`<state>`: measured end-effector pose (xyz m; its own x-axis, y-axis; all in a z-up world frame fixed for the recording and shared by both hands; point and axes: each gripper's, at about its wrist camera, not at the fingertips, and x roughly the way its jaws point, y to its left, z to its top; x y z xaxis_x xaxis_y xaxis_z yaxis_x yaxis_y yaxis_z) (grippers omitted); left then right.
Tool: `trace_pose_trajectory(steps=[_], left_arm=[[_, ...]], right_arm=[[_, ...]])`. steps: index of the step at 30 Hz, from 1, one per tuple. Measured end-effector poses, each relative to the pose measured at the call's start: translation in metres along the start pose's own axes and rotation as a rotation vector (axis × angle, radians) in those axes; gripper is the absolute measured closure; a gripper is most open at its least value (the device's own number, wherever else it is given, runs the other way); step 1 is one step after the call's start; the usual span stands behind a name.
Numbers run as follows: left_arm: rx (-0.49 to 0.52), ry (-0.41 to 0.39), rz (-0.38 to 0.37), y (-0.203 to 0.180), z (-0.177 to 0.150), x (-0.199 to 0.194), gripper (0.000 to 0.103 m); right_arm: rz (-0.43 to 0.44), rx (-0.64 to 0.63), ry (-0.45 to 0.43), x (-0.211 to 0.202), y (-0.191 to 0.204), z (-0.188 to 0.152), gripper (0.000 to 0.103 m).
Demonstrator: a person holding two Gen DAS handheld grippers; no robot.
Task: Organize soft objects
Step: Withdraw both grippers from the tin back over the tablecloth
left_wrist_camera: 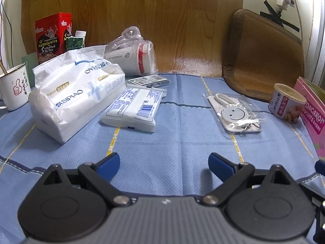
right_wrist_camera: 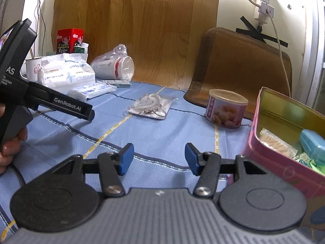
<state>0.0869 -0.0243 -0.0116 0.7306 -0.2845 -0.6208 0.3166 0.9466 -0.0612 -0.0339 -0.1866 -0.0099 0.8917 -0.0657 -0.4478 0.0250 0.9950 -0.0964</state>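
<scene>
A: Tissue pack [left_wrist_camera: 75, 93] first, we think. It sits on the blue cloth [left_wrist_camera: 182, 134] ahead & to the left of our left gripper [left_wrist_camera: 164, 163], well apart from it still. Nothing between the jaws, which stand wide apart w/ only cloth under them.

B: Agreed. And the flat wipes pack [left_wrist_camera: 133, 109]? It lies just beside the tissue pack, on its right, long axis running away from us and tilting a bit right. Closer to the left tongs' centre line than the tissues are.

A: So the left hand is the nearer one for both. From the right wrist view those two packs [right_wrist_camera: 67, 75] are far off to the left, behind the left tool's body.

B: Right gripper [right_wrist_camera: 159, 161] — jaws parted about halfway, empty too, blue pads over bare cloth. The pink tin [right_wrist_camera: 270, 148] is just right of it, lid off, w/ small items already inside.

A: We guess that's the drop spot, tho we can't be sure. The bagged smiley keyring [left_wrist_camera: 233, 111] lies ahead-right of the left tongs, roughly btwn the two hands.

B: For the wipes pack we'd want jaws across its short side, so approach along its long axis. Risk: tissue bag is slack, may sag or slip when pinched.
</scene>
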Motion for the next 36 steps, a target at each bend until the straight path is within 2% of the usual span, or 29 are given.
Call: trace_pose_trajectory(steps=[12,18,24,33,36], left_arm=[[0.002,0.000,-0.013,0.002,0.000,0.001,0.004],[0.004,0.002,-0.014,0.001,0.001,0.001,0.003],[-0.006,-0.003,-0.026,0.003,0.001,0.001,0.003],[-0.076,-0.024,-0.070,0.021,0.000,-0.008,0.003],[-0.078,-0.046,-0.039,0.039,-0.004,-0.018,0.003]], right_arm=[[0.058,0.037,0.010,0.002,-0.005,0.000,0.044],[0.076,0.050,0.008,0.002,-0.009,0.000,0.039],[0.075,0.050,0.008,0.002,-0.009,0.000,0.039],[0.060,0.044,0.048,0.008,-0.008,0.001,0.039],[0.046,0.034,0.060,0.011,-0.007,0.003,0.039]])
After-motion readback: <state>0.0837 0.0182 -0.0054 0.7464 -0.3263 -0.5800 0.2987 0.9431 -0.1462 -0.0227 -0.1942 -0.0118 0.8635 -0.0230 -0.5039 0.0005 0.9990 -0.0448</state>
